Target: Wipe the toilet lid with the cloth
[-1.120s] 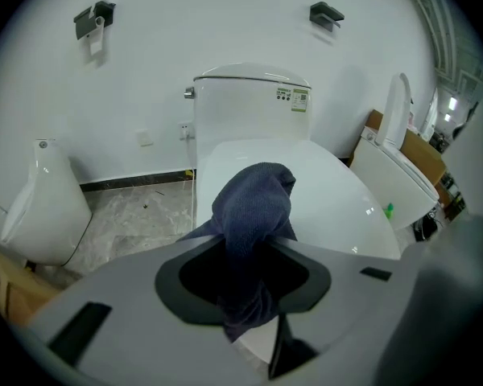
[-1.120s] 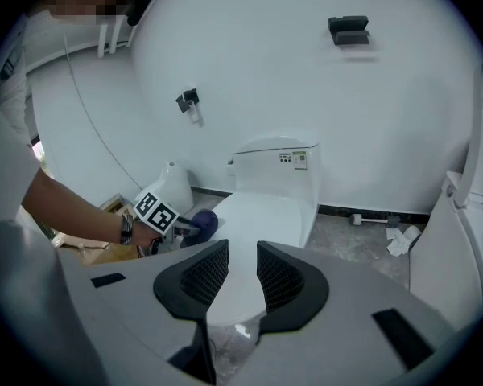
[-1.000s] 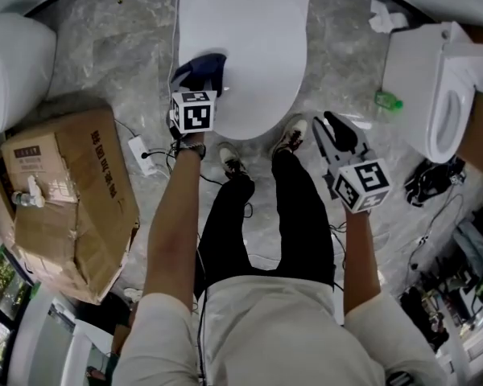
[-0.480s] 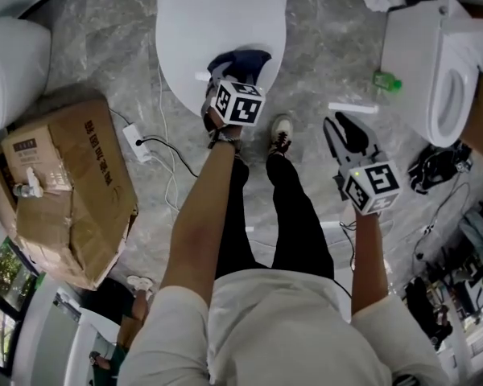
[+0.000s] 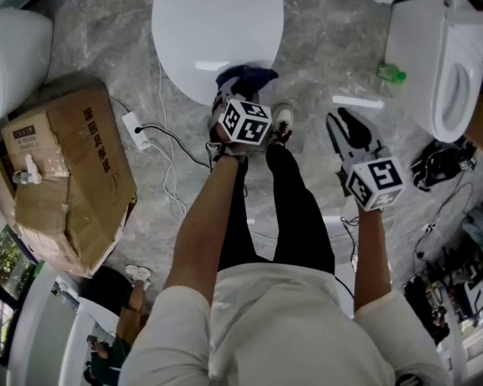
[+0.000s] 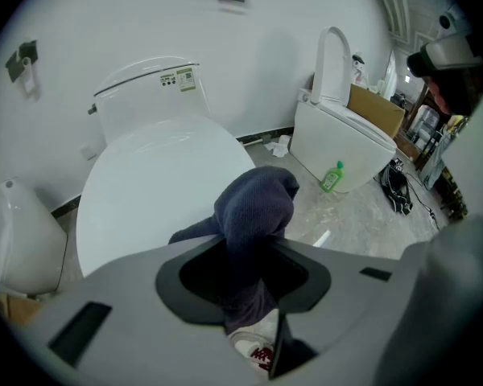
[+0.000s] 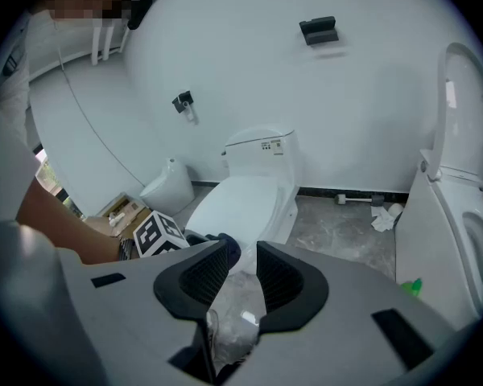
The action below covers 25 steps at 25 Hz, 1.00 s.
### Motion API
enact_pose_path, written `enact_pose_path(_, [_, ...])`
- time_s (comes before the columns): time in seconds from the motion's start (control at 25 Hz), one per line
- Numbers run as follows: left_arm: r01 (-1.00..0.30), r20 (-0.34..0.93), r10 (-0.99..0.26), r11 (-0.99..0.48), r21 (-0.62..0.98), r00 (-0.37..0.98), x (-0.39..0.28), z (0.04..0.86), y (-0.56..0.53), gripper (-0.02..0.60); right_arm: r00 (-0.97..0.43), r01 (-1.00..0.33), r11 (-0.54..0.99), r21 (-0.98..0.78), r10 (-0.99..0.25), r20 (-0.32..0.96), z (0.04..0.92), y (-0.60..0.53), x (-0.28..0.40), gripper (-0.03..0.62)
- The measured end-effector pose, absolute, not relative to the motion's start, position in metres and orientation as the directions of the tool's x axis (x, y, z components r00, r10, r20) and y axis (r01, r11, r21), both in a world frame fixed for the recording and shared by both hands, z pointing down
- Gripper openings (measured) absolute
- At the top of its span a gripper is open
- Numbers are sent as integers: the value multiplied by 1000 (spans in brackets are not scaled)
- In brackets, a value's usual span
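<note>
The white toilet lid (image 5: 213, 22) is closed at the top of the head view. A dark blue cloth (image 5: 246, 76) lies at its front right edge, bunched in my left gripper (image 5: 235, 93), which is shut on it. In the left gripper view the cloth (image 6: 256, 207) bulges up from between the jaws, with the lid (image 6: 149, 195) behind it. My right gripper (image 5: 350, 129) hangs over the floor to the right of the toilet; its jaws have just been closing a little. It is open, with nothing between the pads (image 7: 283, 276).
A second toilet (image 5: 439, 63) with its lid raised stands at the right, a green bottle (image 5: 390, 73) at its foot. A cardboard box (image 5: 64, 175) sits at the left beside a power strip (image 5: 137, 131) with cables. The person's shoe (image 5: 282, 123) is below the lid's front.
The left gripper has carried the cloth rightwards along the lid's front, from its left side to its front right edge. The right gripper has shifted slightly and stays over the floor.
</note>
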<state>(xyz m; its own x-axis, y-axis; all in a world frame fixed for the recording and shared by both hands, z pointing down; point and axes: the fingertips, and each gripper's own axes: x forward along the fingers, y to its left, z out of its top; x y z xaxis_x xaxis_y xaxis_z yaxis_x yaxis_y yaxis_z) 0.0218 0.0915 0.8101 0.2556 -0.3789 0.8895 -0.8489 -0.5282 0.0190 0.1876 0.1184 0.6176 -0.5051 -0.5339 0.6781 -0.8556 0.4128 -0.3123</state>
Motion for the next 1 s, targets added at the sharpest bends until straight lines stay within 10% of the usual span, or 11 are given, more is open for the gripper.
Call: enact_pose_path(1.0, [-987, 912, -384, -123, 107, 147, -163, 803, 115, 114, -567, -790, 555, -259, -502, 653, 552, 95, 105, 123])
